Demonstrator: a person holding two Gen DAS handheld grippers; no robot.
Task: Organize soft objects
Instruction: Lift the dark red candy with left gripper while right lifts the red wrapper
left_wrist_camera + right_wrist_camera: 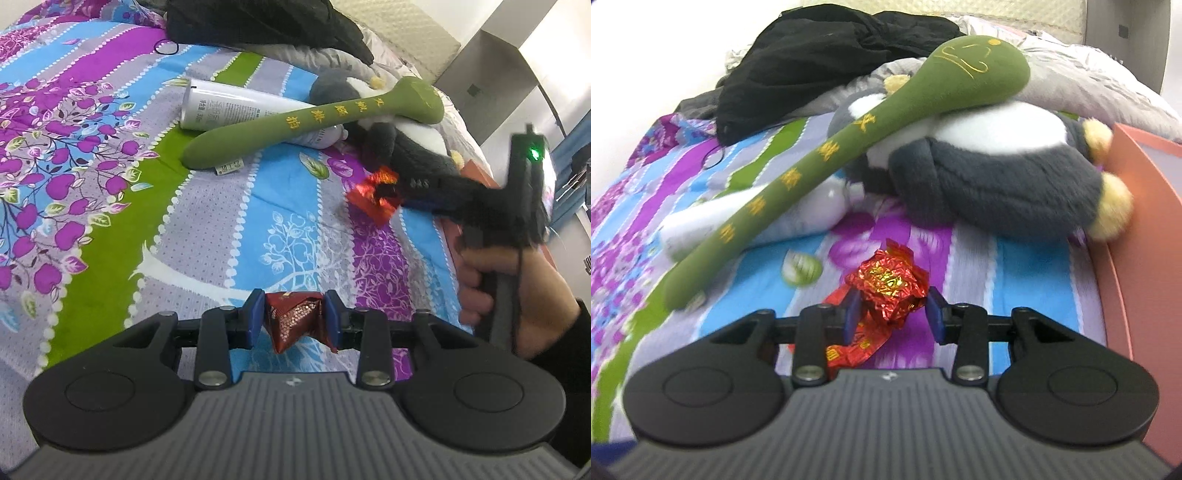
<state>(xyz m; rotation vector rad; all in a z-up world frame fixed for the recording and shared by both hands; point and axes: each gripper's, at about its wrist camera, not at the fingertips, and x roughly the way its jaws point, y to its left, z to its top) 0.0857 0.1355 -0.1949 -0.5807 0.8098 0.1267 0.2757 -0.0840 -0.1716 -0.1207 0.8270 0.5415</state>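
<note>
My left gripper point(294, 318) is shut on a dark red foil wrapper point(293, 321) above the patterned bedspread point(110, 184). My right gripper point(892, 314) is shut on a crumpled bright red foil wrapper point(890, 286); it also shows in the left wrist view point(376, 194), held up at the right. A long green plush stick point(314, 118) with yellow characters lies across a white spray can point(236, 107) and a grey-and-white plush penguin point(406, 140). In the right wrist view the green stick point(849, 158) rests on the penguin point(990, 177), just beyond the gripper.
A black garment point(266, 26) is heaped at the head of the bed, over a grey pillow point(1089, 81). A black hair tie point(166, 47) lies on the bedspread. A salmon-coloured bed edge point(1145, 229) runs along the right.
</note>
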